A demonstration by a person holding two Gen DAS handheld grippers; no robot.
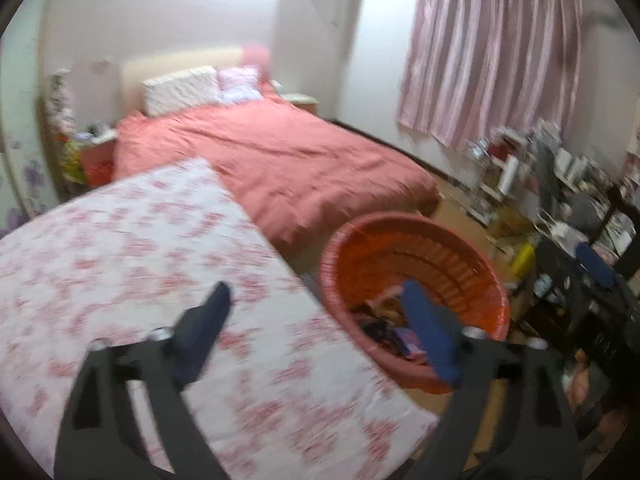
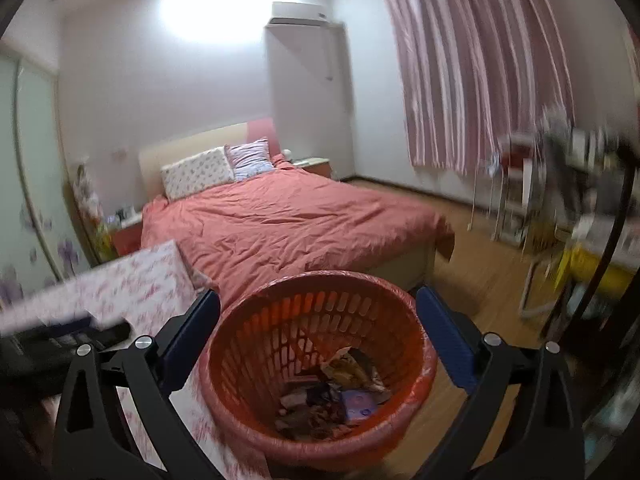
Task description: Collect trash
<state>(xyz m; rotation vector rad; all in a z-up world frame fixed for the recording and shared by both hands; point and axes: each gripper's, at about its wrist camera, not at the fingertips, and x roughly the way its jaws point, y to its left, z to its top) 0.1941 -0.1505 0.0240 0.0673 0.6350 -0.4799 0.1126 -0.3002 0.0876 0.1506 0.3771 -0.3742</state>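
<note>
An orange slatted waste basket [image 2: 320,364] lined with clear plastic stands on the wooden floor beside a floral-covered surface [image 1: 140,264]. Crumpled wrappers and paper trash [image 2: 340,392] lie at its bottom. My right gripper [image 2: 318,300] is open and empty, right above the basket's mouth. My left gripper [image 1: 316,288] is open and empty, above the floral surface's right edge, with the basket [image 1: 416,280] just to its right. The right gripper shows at the right edge of the left wrist view [image 1: 596,264].
A bed with a salmon cover [image 2: 288,220] and two pillows lies behind the basket. Pink striped curtains [image 2: 472,72] hang at the right. Cluttered shelves and a rack [image 1: 552,184] stand along the right wall. A dark object [image 2: 80,336] lies on the floral surface.
</note>
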